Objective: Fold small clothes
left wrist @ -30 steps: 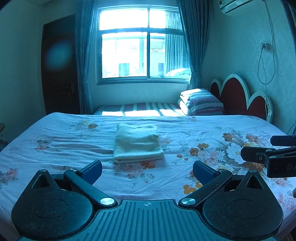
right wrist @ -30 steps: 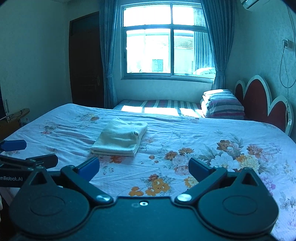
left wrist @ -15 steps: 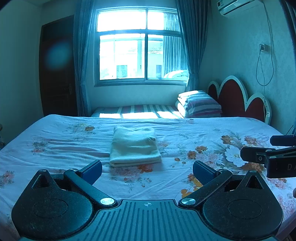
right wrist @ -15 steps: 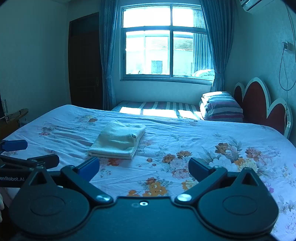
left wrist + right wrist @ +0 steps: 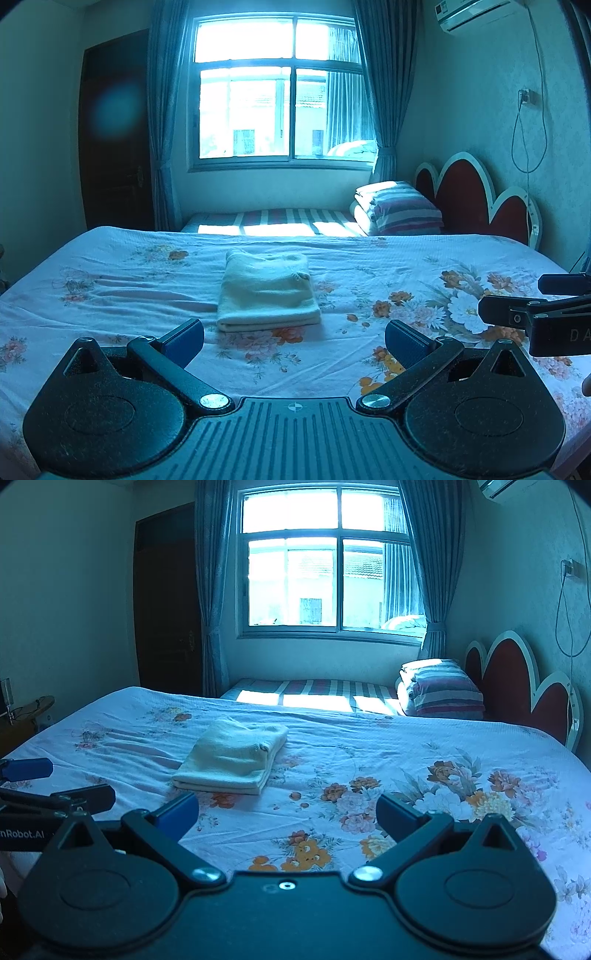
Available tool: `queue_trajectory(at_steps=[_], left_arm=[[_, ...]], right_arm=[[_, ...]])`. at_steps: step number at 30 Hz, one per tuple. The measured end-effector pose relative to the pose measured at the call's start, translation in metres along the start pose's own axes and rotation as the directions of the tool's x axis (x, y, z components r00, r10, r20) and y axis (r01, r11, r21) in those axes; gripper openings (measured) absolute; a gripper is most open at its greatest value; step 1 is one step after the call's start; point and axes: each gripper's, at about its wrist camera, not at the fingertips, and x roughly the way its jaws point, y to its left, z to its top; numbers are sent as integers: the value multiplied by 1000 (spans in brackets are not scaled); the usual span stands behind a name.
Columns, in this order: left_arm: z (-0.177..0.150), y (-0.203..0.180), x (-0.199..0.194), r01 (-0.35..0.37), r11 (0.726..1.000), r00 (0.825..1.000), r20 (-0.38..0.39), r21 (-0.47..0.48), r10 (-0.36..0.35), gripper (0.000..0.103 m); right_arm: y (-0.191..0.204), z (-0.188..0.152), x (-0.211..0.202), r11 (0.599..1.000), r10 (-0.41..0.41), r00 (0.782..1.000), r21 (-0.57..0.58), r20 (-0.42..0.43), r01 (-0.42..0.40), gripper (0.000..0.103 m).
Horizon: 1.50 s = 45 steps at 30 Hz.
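Note:
A pale cream garment (image 5: 267, 290) lies folded into a neat rectangle on the flowered bed sheet (image 5: 369, 280); the right wrist view shows the same folded garment (image 5: 232, 755) left of centre. My left gripper (image 5: 293, 338) hovers open over the near part of the bed, short of the garment, with nothing between its fingers. My right gripper (image 5: 288, 812) is open too, empty, further right of the garment. Each gripper shows in the other's view: the right gripper's fingers (image 5: 517, 310) at the right edge, the left gripper's fingers (image 5: 55, 794) at the left edge.
A stack of striped bedding (image 5: 399, 210) sits at the far right by the red headboard (image 5: 476, 199). A second striped bed (image 5: 280, 218) lies under the window (image 5: 280, 92). A dark door (image 5: 114, 136) stands far left. A cable (image 5: 528, 122) hangs on the right wall.
Both views have tilted slightly upward and drawn back a little, so the folded garment sits lower and a bit smaller. Both grippers stay open; the garment has not moved.

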Motion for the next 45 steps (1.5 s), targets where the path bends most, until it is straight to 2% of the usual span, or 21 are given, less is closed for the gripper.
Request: queue_trajectory(at_steps=[45], left_arm=[[-2, 0, 3, -9, 1000, 1000, -7, 0, 9, 103]], right_arm=[[0, 0, 3, 1000, 8, 1000, -8, -4, -8, 102]])
